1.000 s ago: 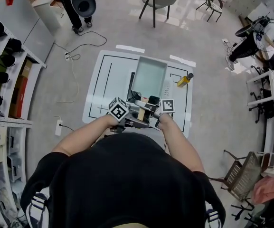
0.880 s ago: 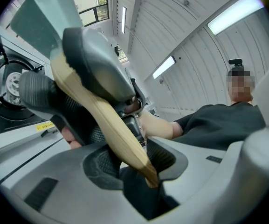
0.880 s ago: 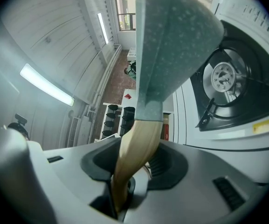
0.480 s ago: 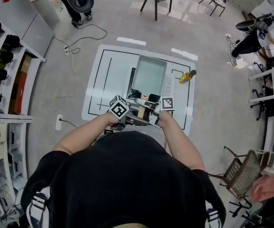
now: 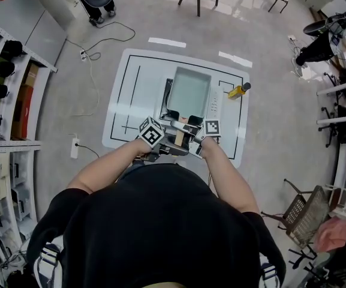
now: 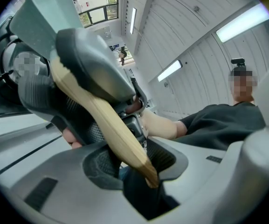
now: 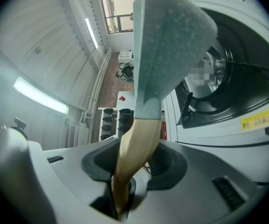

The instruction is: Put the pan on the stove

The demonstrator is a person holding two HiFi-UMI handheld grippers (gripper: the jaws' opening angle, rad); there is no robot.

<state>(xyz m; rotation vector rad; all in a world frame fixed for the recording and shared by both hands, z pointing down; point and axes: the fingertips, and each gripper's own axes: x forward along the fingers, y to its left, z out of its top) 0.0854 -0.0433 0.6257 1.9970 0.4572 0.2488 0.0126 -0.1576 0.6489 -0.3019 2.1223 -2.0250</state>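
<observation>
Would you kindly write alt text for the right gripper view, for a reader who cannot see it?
The right gripper grips the wooden handle of a grey-green pan, which reaches up and away from the camera. At the picture's right is a white stove with a black burner grate.

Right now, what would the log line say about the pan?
pan: over stove, not set down | left gripper: shut on pan handle | right gripper: shut on pan handle
</observation>
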